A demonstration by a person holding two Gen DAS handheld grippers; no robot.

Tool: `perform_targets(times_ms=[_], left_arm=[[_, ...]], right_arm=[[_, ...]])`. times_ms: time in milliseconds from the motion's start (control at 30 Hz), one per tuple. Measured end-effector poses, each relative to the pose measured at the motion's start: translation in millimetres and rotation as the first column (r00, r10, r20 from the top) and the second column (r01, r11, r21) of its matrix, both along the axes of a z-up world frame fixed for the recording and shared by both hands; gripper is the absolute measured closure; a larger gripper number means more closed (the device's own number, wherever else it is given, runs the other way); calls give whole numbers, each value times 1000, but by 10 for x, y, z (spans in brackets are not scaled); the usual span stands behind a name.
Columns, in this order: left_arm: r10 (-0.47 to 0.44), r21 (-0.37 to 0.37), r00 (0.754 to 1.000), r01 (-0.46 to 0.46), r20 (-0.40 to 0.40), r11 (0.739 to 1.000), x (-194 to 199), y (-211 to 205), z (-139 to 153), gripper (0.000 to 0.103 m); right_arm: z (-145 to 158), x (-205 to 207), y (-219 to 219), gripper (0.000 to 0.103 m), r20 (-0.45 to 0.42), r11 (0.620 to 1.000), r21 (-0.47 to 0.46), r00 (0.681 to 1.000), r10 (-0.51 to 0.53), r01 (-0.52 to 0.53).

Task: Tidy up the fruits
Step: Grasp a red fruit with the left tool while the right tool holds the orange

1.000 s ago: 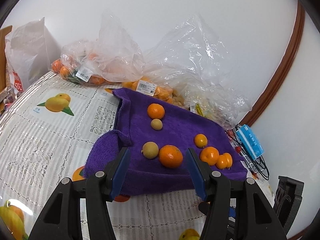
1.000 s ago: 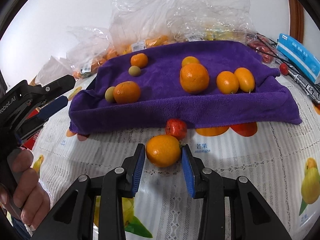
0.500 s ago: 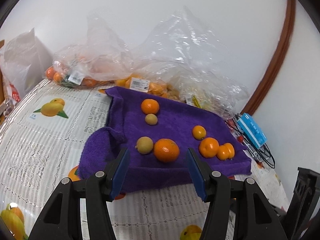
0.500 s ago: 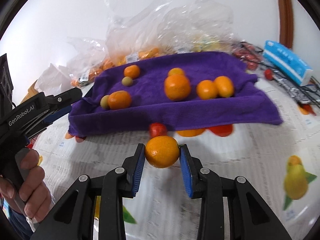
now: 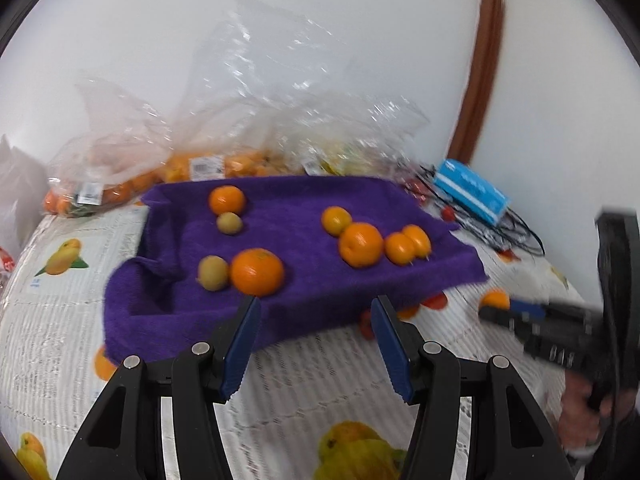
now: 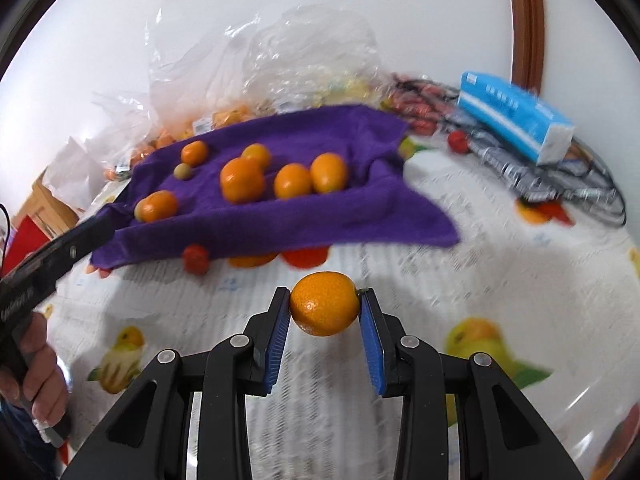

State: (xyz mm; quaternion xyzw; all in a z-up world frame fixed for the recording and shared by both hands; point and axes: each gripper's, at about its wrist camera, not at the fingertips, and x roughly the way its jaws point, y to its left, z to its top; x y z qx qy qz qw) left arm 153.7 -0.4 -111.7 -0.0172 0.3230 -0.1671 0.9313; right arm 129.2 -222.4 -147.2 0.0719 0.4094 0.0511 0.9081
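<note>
Orange [image 6: 324, 304] pinched between my right gripper [image 6: 325, 312] pads, above the tablecloth [image 6: 460, 280], stem end toward the right pad; roundish, no clear long axis. Left gripper [image 5: 316, 340] spread wide, holding nothing, facing the towel [image 5: 304, 216]. Towel carries several oranges and two greenish fruits. Small red fruit [image 6: 196, 258] lies at its near edge. Bags [image 5: 248, 120] of fruit behind.
</note>
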Motion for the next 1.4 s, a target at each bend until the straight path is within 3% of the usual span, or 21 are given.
perform_targets(times_ms=[133, 200, 267, 333, 533, 867, 1133, 1400], left_arm=[[-15, 41, 999, 17, -49, 999, 28, -115, -99, 49], [-25, 50, 996, 29, -85, 998, 44, -172, -155, 56], [-43, 48, 992, 49, -117, 998, 53, -213, -195, 58], [-56, 55, 989, 64, -136, 996, 50, -265, -225, 62], [-60, 45, 979, 70, -196, 996, 124, -395, -316, 62], [-12, 81, 972, 32, -236, 996, 305, -655, -390, 62], [14, 102, 973, 10, -230, 995, 373, -799, -392, 62], [37, 66, 971, -22, -237, 998, 405, -737, -399, 79]], right_arm=[[92, 81, -80, 68, 48, 1000, -20, 999, 9, -8], [84, 110, -111, 68, 69, 999, -41, 998, 11, -8], [29, 126, -136, 68, 67, 999, -31, 998, 17, -15], [-37, 169, -190, 68, 21, 999, 34, 999, 32, -33], [-16, 126, -233, 68, 33, 999, 35, 999, 6, -7], [-80, 112, -470, 68, -20, 989, 113, 995, -98, 99], [-66, 88, -422, 68, -6, 993, 75, 996, -94, 94], [-77, 98, -389, 68, -9, 995, 60, 996, -84, 85]])
